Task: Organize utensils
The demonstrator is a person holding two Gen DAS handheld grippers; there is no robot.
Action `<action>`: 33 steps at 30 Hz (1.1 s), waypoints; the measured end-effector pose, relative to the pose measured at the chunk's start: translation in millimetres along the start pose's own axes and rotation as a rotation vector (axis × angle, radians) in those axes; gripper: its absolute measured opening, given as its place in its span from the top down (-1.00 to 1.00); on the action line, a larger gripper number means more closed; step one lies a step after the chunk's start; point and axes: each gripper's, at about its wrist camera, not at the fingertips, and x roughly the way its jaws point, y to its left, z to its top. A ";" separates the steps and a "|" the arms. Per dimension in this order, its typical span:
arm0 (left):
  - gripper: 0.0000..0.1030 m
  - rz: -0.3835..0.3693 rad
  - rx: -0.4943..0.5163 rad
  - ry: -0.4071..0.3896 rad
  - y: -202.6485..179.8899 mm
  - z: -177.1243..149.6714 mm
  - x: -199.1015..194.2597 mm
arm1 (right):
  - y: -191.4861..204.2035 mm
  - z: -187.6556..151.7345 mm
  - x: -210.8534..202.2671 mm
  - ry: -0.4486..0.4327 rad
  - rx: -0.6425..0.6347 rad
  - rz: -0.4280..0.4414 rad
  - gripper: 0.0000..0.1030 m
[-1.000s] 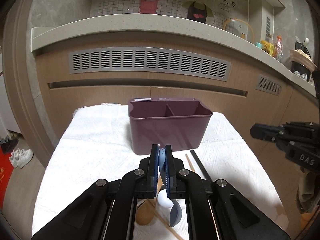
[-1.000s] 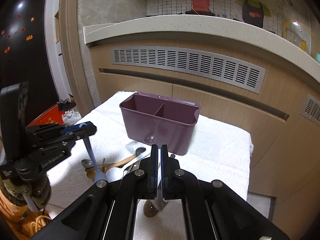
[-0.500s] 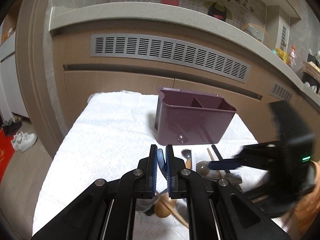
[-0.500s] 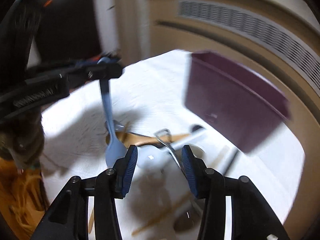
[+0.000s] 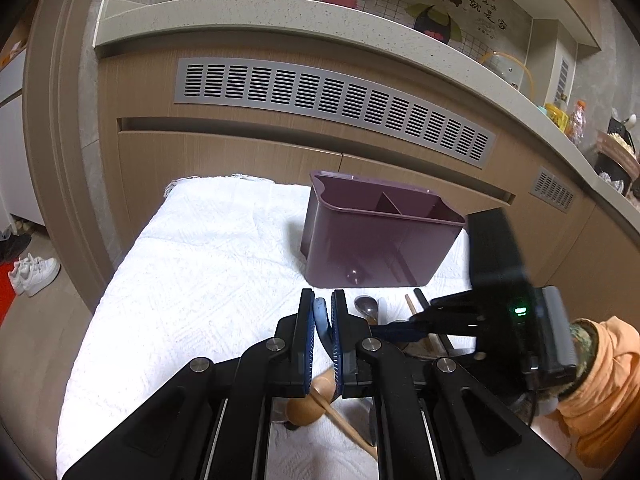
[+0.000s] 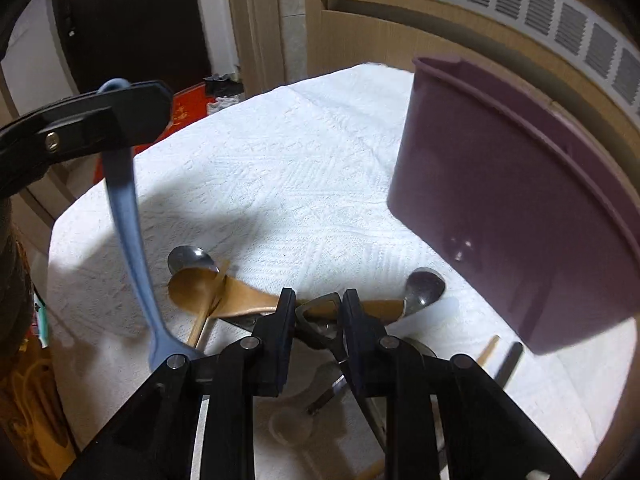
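A: Left claw [image 5: 322, 320]?
B: Pressed together on the blue spoon [image 6: 128, 216], high on the handle; bowl hanging low at lower left of the right view, just over the bench [image 5: 200, 280].

A: Right claw [image 6: 318, 294]?
B: Tipped down into the pile at bottom centre. Just been closing, with a steel handle [image 6: 320, 310] between the jaws. Looks pinched at the looped end, pads apparently touching both sides.

A: Feel of it?
B: Probably stiff, thin and slick. Likely to pivot or slide if gripped only at the tip. Better taken a little further down the shaft, squarely across the flat.

A: Anything tangled?
B: Crossed by a wooden spoon [image 6: 200, 284], with a steel spoon [image 6: 424, 286] just right of it. Best lifted straight up, slowly, to avoid dragging the neighbours.

A: Blue spoon?
B: Light, seemingly plastic, slightly springy. Fine as held.

A: Caddy [image 6: 500, 184]?
B: Upper right, upright on the bench, near the pile. Two compartments seen from the left view; contents hard to tell.
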 end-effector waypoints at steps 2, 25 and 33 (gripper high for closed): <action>0.85 -0.002 0.005 -0.002 -2.8 -0.7 -3.0 | 3.0 -3.8 -13.6 -0.027 0.018 -0.018 0.57; 0.83 0.041 0.063 0.033 -47.3 7.6 -19.3 | -10.4 -28.4 -171.6 -0.314 0.214 -0.191 0.57; -0.45 -0.059 0.122 0.152 -53.1 -23.8 20.6 | -28.4 -45.4 -155.3 -0.264 0.281 -0.184 0.57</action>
